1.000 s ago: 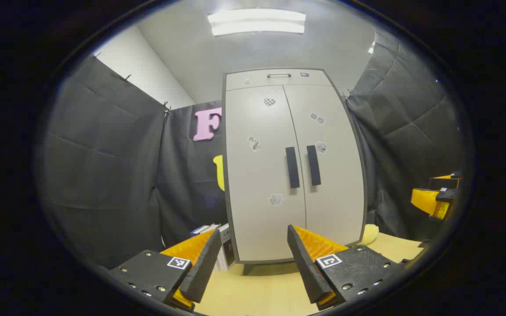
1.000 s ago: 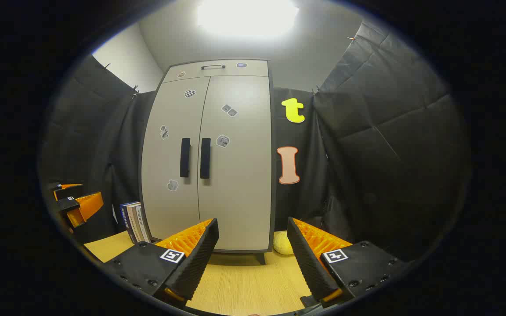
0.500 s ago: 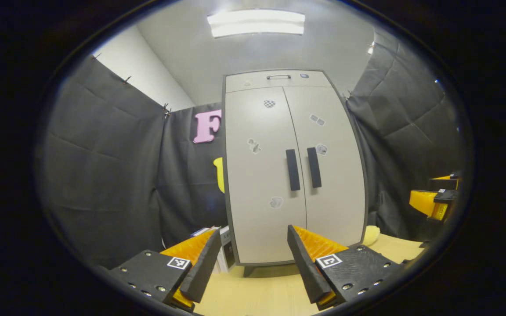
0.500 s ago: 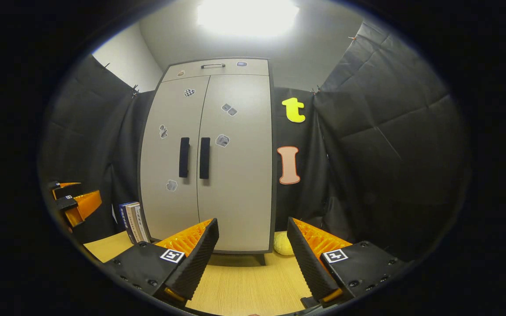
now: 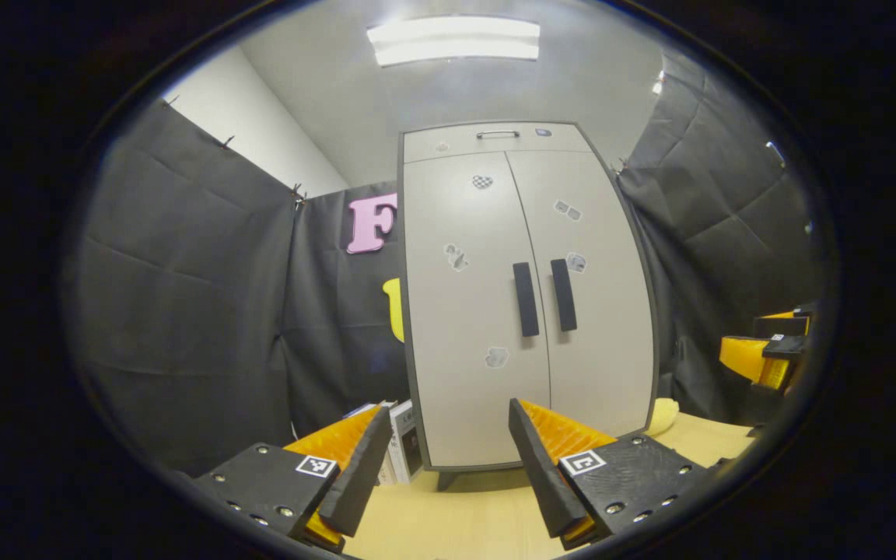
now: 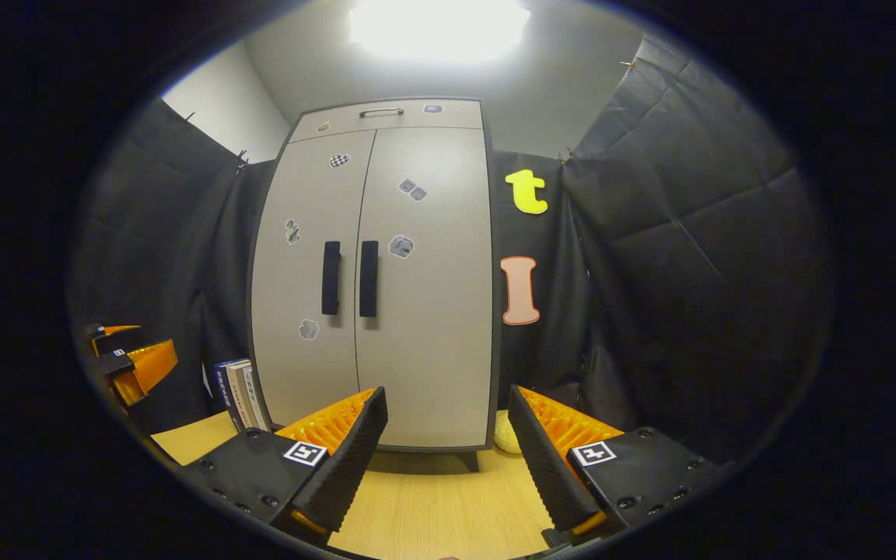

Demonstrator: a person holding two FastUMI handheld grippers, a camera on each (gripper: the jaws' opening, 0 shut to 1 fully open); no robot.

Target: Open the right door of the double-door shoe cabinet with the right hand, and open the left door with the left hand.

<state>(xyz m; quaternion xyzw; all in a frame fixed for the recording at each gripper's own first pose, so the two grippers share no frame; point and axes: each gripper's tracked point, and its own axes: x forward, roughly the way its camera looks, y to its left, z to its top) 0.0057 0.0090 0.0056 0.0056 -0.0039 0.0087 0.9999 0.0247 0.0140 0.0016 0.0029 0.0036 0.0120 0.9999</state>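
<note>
A tall grey double-door shoe cabinet (image 5: pixel 526 295) (image 6: pixel 374 280) stands on a wooden table, both doors closed. Two dark vertical handles flank the centre seam: the left door handle (image 5: pixel 525 299) (image 6: pixel 330 278) and the right door handle (image 5: pixel 563 295) (image 6: pixel 369 278). My left gripper (image 5: pixel 444 459) is open, well short of the cabinet and below the handles. My right gripper (image 6: pixel 448 451) is open too, at a similar distance. The right gripper (image 5: pixel 763 358) appears at the far right of the left gripper view, and the left gripper (image 6: pixel 129 365) at the far left of the right gripper view.
Several books (image 6: pixel 238 393) (image 5: pixel 397 451) stand against the cabinet's left side. A pale yellow soft object (image 6: pixel 504 435) (image 5: pixel 662 416) lies by its right foot. Black cloth walls close in on both sides. The wooden tabletop (image 6: pixel 432 505) stretches in front of the cabinet.
Both grippers have drifted slightly closer to the cabinet, which looks a little larger. The doors stay closed and both grippers stay open.
</note>
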